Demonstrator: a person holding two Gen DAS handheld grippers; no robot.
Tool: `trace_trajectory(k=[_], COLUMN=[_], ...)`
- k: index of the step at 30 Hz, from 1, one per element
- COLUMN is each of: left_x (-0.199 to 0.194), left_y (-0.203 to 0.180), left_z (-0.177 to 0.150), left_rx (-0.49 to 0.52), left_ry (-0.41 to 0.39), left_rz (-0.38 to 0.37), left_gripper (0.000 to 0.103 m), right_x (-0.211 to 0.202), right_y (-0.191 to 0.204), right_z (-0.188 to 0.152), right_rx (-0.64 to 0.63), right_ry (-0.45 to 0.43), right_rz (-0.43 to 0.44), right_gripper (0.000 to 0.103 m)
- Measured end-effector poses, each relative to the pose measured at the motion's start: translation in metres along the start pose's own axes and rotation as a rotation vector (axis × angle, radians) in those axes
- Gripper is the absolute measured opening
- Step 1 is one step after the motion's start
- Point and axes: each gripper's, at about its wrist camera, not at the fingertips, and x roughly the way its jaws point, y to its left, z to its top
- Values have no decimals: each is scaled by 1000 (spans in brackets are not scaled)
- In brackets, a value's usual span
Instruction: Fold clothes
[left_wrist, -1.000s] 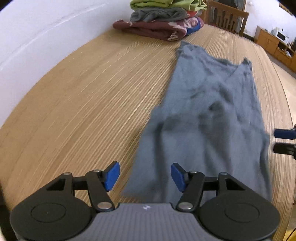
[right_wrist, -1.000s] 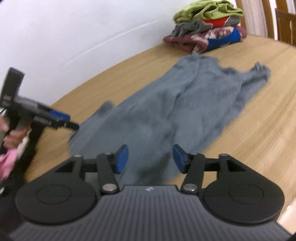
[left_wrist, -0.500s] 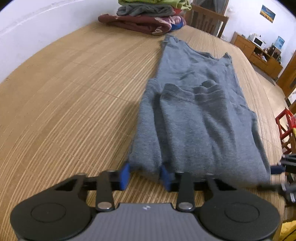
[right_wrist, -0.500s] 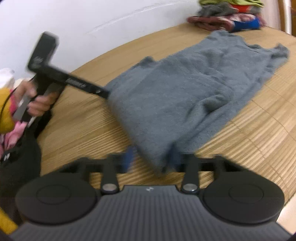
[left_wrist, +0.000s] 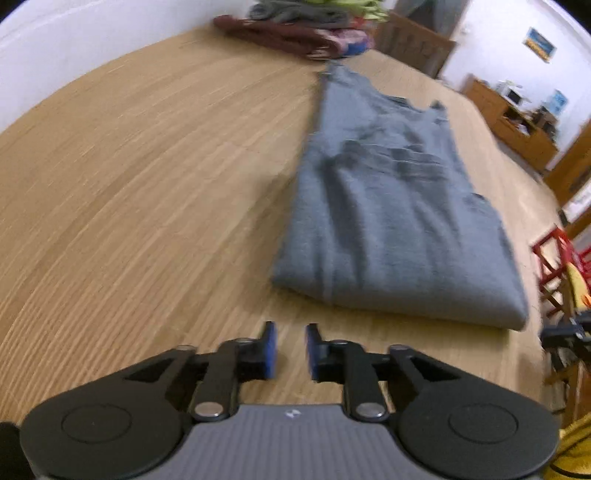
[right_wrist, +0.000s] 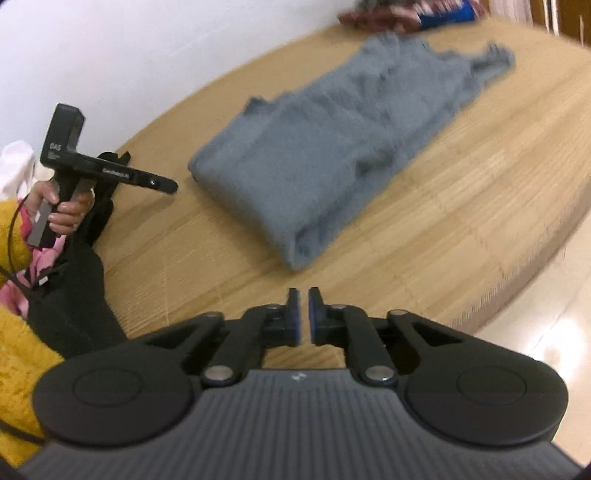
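On the wooden tabletop (left_wrist: 147, 155) lay a gray shirt (left_wrist: 388, 221), folded once so its near edge was a thick, rounded fold. It sat toward the right side, stretching away to the far end, where its neck and shoulder straps showed. Both grippers hung just short of that near fold, touching nothing. The left gripper (left_wrist: 289, 350) had its blue fingers (left_wrist: 269, 349) a little apart and empty. The right gripper (right_wrist: 299, 315) had its fingers nearly pressed together, with only a thin gap, and empty too. The next fold would probably go best if each gripper pinched one near corner through all the layers, then lifted both sides evenly so the cloth did not twist. The shirt looked soft, a bit wrinkled in the middle. A pile of folded clothes (left_wrist: 306, 26) sat at the far edge.
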Motion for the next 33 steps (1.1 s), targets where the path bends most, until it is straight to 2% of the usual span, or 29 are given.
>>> trace_trajectory(k=[1,2,3,6,9,11,12,13,14,16,19,23,26,29,33], left_x=[2,5,9,25,33,37,39,40,38,33,15,-23,-41,-55,-61], left_y=[-6,-12,-17,-31,-32,-29,-30,-32,-36,-44,-53,-78,-94,-104,-116], left_z=[2,4,7,14,21,24,24,25,24,21,9,-12,-16,-3,39], left_rx=[25,58,100,211,234,235,246,247,249,253,202,161,115,91,119], left_ry=[0,6,14,44,27,16,5,-9,-15,-32,-81,-143,-172,-208,-276], left_rz=[10,23,36,62,82,67,66,52,46,35,-9,-75,-111,-125,-82], left_gripper=[41,48,50,59,63,69,69,59,46,30,26,24,23,21,21], right_x=[2,5,9,25,46,56,56,54,51,39,16,-30,-56,-69,-71], right_y=[5,11,16,34,43,43,41,38,36,29,24,9,-5,-23,-44], right_z=[1,1,2,0,0,2,1,4,6,11,11,11,9,19,49], right_rx=[-32,-66,-99,-235,-314,-323,-319,-311,-296,-241,-219,-143,-57,29,65], right_ry=[-13,-24,-35,-68,-86,-84,-98,-100,-100,-104,-125,-164,-199,-259,-350], right_rz=[-16,-31,-46,-82,-137,-181,-190,-198,-176,-137,-111,-43,-15,-2,24], right_gripper=[41,51,59,57,57,54,41,27,22,13,11,11,11,11,11])
